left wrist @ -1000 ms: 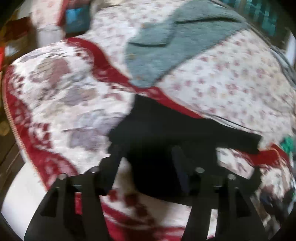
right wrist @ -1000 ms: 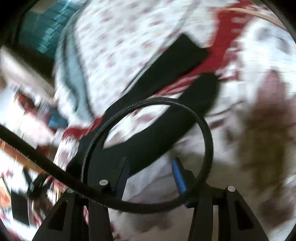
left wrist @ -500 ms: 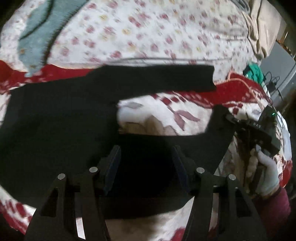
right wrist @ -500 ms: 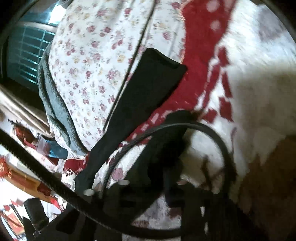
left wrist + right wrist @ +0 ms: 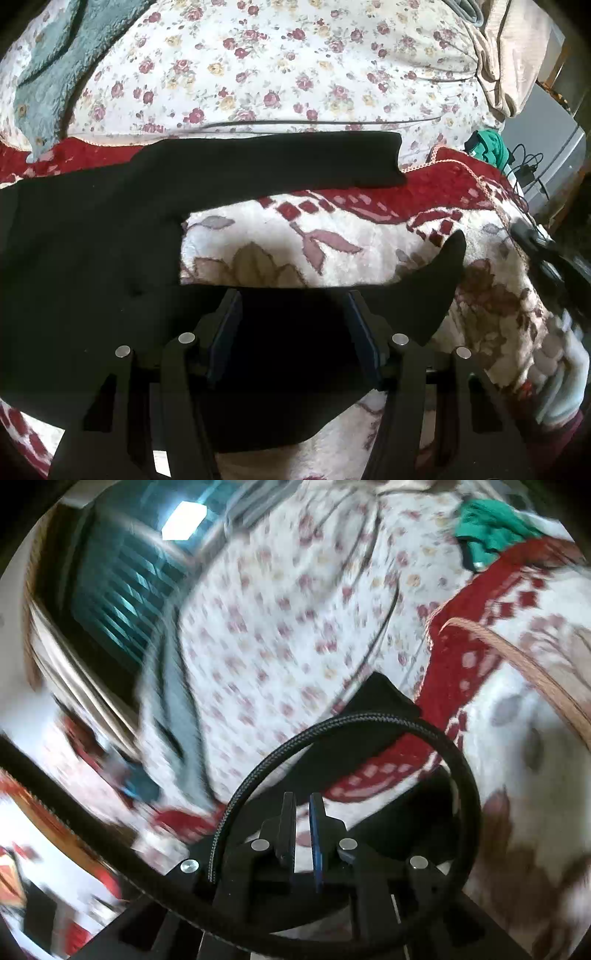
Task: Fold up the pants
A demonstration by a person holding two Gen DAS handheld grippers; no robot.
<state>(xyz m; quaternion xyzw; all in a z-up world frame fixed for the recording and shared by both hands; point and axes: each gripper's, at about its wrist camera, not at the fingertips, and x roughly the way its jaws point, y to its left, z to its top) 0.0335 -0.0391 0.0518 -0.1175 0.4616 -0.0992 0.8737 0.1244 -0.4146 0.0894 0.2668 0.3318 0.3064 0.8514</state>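
Observation:
Black pants (image 5: 92, 258) lie spread on the bed, with the far leg (image 5: 277, 166) stretched to the right and the near leg (image 5: 424, 295) ending in a raised pointed corner. My left gripper (image 5: 293, 314) hovers open over the near leg, its blue pads wide apart above the black cloth. At the right edge, blurred, my right gripper (image 5: 535, 240) stands a little apart from that corner. In the right wrist view the right gripper (image 5: 302, 801) is shut, and no cloth shows between its fingertips. The pants (image 5: 376, 698) lie beyond and below it.
A red and white plush blanket (image 5: 332, 240) covers the near bed, and a floral sheet (image 5: 295, 74) the far part. A teal fleece (image 5: 48, 74), beige cloth (image 5: 506, 55), green cloth (image 5: 487, 147) and cables (image 5: 524, 170) lie around. A braided cable loop (image 5: 369, 720) crosses the right view.
The left gripper swung right from the waist to above the near leg, then settled. The right gripper shut at the near leg's end, then rose and drew back from it.

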